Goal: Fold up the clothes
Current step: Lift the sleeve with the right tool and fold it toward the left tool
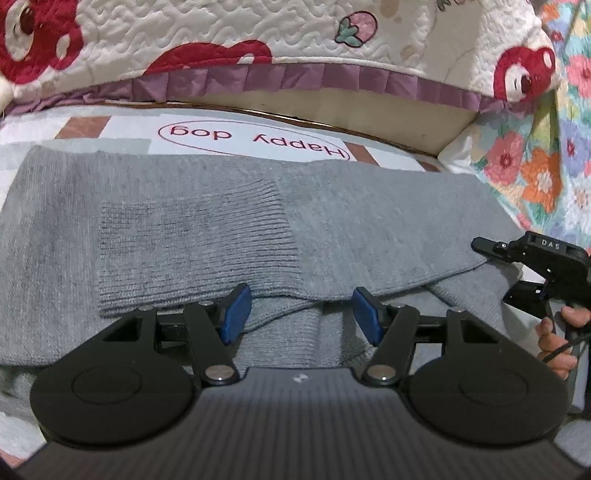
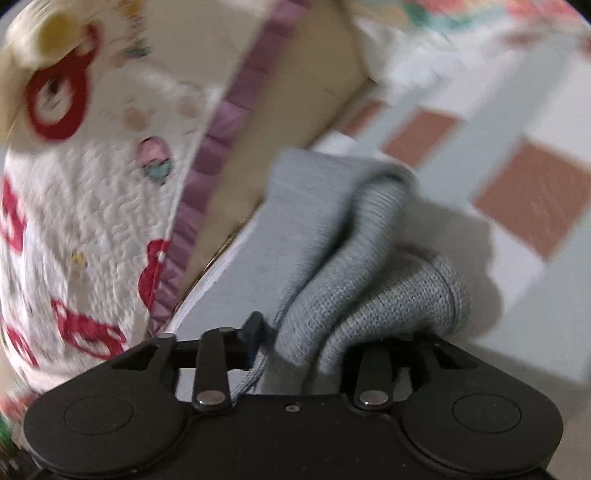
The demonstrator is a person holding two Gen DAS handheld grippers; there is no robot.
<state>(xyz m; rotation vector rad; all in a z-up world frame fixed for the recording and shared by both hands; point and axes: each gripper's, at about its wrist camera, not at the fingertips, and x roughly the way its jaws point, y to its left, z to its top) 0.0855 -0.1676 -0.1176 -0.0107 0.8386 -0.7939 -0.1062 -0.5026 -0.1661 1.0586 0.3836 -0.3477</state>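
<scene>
While left tongs [image 1: 301, 314] gape, right tongs [image 2: 306, 343] clamped on ribbed grey sweater [image 2: 332, 236].

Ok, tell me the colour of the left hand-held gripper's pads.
Blue pads, clearest in the left wrist view.

I am looking through the left wrist camera from just behind its own two fingers, low over the bed and facing across the flat grey sweater [image 1: 229, 221] toward the quilted cover [image 1: 258, 29] hanging along the far side. It is sitting close, so the knit is filling the middle of the view. At its right edge it is catching the right gripper [image 1: 487, 248] from the side. The right wrist camera is rolling steeply, so the same quilted cover [image 2: 103, 206] is running up its left side, and it is pressing very near bunched sweater [image 2: 369, 288] fabric. Both views are sharing the sweater, the cover and the checked sheet [image 2: 532, 199].
</scene>
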